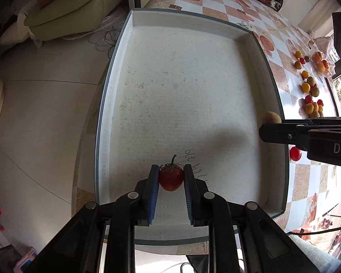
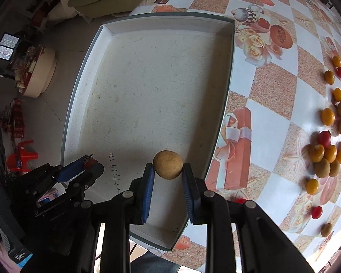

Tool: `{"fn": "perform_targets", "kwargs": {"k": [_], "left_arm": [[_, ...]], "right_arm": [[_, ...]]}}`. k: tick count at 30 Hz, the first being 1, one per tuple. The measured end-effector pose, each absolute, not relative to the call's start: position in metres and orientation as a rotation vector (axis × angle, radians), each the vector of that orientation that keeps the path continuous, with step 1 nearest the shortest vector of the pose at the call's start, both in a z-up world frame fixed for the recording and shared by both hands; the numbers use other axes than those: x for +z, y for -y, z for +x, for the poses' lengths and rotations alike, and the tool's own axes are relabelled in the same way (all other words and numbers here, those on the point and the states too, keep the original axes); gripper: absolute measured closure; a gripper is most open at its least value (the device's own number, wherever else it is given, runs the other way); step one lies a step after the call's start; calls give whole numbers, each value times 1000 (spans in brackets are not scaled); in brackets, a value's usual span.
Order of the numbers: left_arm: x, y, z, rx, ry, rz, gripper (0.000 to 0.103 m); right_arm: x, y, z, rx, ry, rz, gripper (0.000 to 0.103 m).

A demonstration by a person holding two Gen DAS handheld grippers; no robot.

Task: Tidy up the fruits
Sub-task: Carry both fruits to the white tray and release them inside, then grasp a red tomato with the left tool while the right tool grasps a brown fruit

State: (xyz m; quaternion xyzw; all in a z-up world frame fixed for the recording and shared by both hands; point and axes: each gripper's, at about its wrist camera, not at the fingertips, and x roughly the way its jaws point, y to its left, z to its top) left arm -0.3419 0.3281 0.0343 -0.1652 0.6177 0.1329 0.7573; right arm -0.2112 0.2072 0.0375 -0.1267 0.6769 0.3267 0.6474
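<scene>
- Two claws hang over a shallow white tray (image 1: 116, 104) with a grey-green rim, set on a counter (image 2: 272, 86) covered in an orange-and-white checked cloth printed with gift boxes, roses and cups.
- The left claw (image 1: 171, 177) is clamped on a small red fruit (image 1: 171, 178) with a dark stem, low over the tray floor toward 6 o'clock, beside some handwritten marks (image 1: 194, 166).
- The right claw (image 2: 168, 170) is clamped on a round tan fruit (image 2: 168, 164) above the tray's near right part, close to the wall at 3 o'clock.
- A scatter of loose fruits (image 2: 327, 152), yellow-orange, red and olive-green, lies on the cloth well apart from the tray, out at 3 o'clock; one red fruit (image 1: 295, 154) sits just outside the tray wall.
- Beyond the counter, at 11 o'clock, a pale green cushion (image 1: 68, 11) lies on a sofa, with pale floor (image 1: 34, 113) below and a red plastic stool (image 2: 22, 154) at 9 o'clock.
- The writing on the tray floor is partly covered by the claw fingers and I cannot read it; a bag of orange fruits (image 1: 320, 61) at the far edge is too small to make out clearly.
</scene>
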Motion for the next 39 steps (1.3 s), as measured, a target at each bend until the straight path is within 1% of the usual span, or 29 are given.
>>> {"fn": "perform_targets", "kwargs": {"k": [4,11,12,13,14,15,16,17,18,19,24,28,35,39], "left_arm": [[26,-339,-351,296,-1370,-341,81],[25,-355,-359,292,-1375,-289,80],[25,-354,-358,285,-1381,-275,80],[26,-352,-357,280,-1387,-257,79],[26,-350,-354,277,-1396,-234,76],[26,-347,-353,261,-1404,-228,71],[26,-344,-352,246,-1404,-228,52],[29,-341,-353,249,-1391,-213,32],[33,-337,-353,262,-1371,-188,26],[38,-335,-356,266,-1351,-169,23],[56,-317,-346,201,-1343,-169,23],[74,-291,-333,134,-1326,-120,23],[106,-227,-294,51,-1277,-56,23],[106,-183,-272,67,-1281,-38,23]], "right_arm": [[31,-221,-212,736,-1543,-323,75],[18,-244,-224,727,-1579,-365,75],[17,-247,-225,727,-1582,-368,75],[16,-248,-226,731,-1581,-369,72],[18,-250,-227,734,-1577,-371,59],[21,-251,-227,737,-1568,-370,39],[25,-252,-228,741,-1555,-364,29],[30,-252,-227,745,-1540,-350,22],[36,-251,-225,749,-1527,-331,22],[42,-249,-224,751,-1519,-313,22],[70,-222,-212,696,-1466,-239,17],[82,-170,-201,581,-1445,-217,17],[80,-48,-180,394,-1488,-191,17],[69,13,-177,334,-1535,-181,17]]}}
